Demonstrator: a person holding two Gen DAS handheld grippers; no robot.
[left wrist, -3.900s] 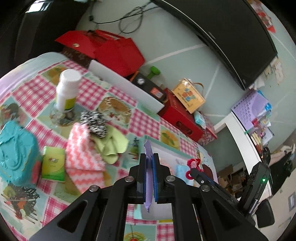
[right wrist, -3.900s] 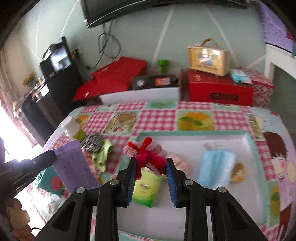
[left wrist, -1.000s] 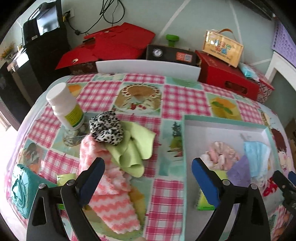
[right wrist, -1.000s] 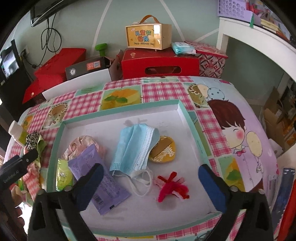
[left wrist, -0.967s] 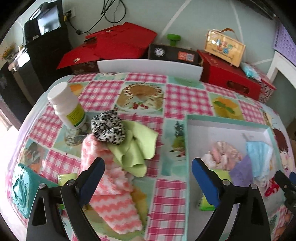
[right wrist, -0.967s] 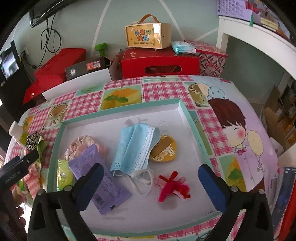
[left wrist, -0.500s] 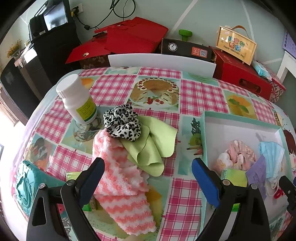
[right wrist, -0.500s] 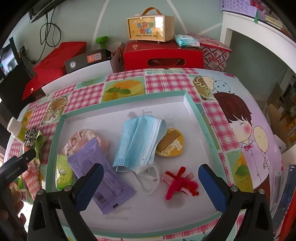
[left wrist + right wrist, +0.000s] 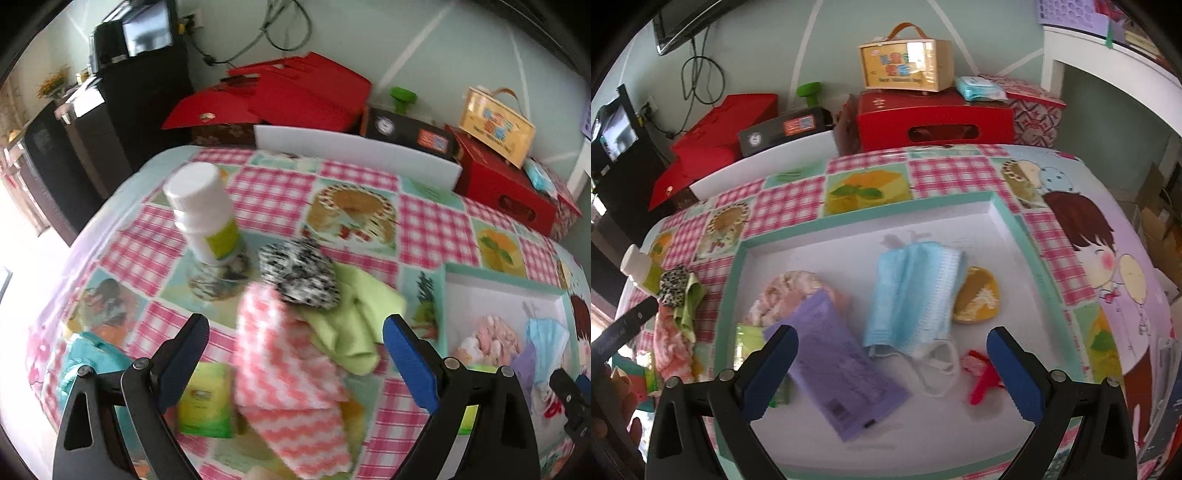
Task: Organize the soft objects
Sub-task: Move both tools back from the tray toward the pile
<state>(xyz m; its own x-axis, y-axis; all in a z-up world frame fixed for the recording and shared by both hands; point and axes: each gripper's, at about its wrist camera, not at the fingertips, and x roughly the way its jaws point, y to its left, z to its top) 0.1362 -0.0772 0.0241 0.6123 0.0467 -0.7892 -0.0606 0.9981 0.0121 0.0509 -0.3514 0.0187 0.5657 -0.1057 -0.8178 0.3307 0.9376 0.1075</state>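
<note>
My left gripper is open and empty above a pink-and-white zigzag cloth. A light green cloth and a leopard-print scrunchie lie just beyond it. My right gripper is open and empty over the white tray with a teal rim. In the tray lie a purple packet, a blue face mask, a pink scrunchie, a red pipe-cleaner bow, a yellow pad and a green packet.
A white bottle stands on a glass coaster left of the scrunchie. A green packet and a teal pouch lie at the front left. Red boxes and a yellow gift box stand behind the table.
My left gripper has moved left and nearer to the cloth pile. My right gripper has moved lower over the tray. Earlier both let go of the purple packet and the red bow into the tray.
</note>
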